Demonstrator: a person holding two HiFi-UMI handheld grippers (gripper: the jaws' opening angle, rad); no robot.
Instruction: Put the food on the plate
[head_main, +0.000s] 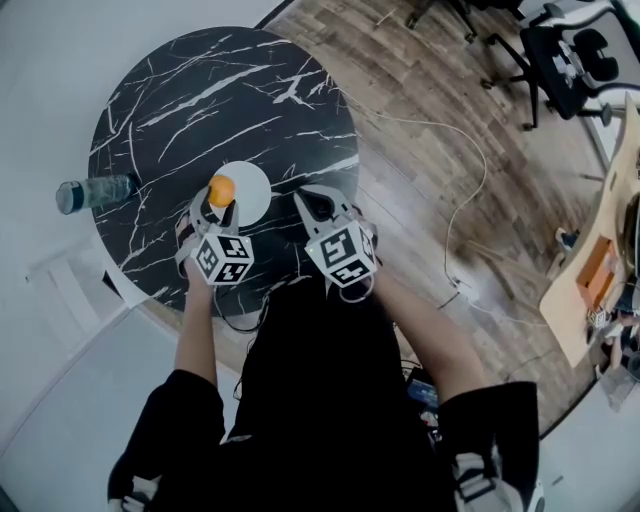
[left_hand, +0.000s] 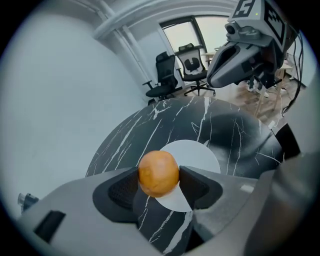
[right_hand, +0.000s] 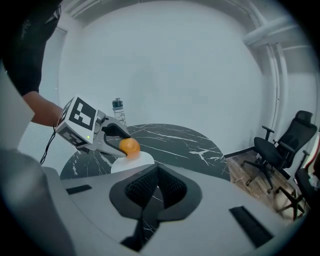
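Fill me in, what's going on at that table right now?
A person holds a tool in each hand over a round black marble table. The left tool is closed on a round orange piece of food and holds it at the near edge of the white plate; it has not been released. The right tool is shut and empty, off to the side. A water bottle stands at the table's left edge.
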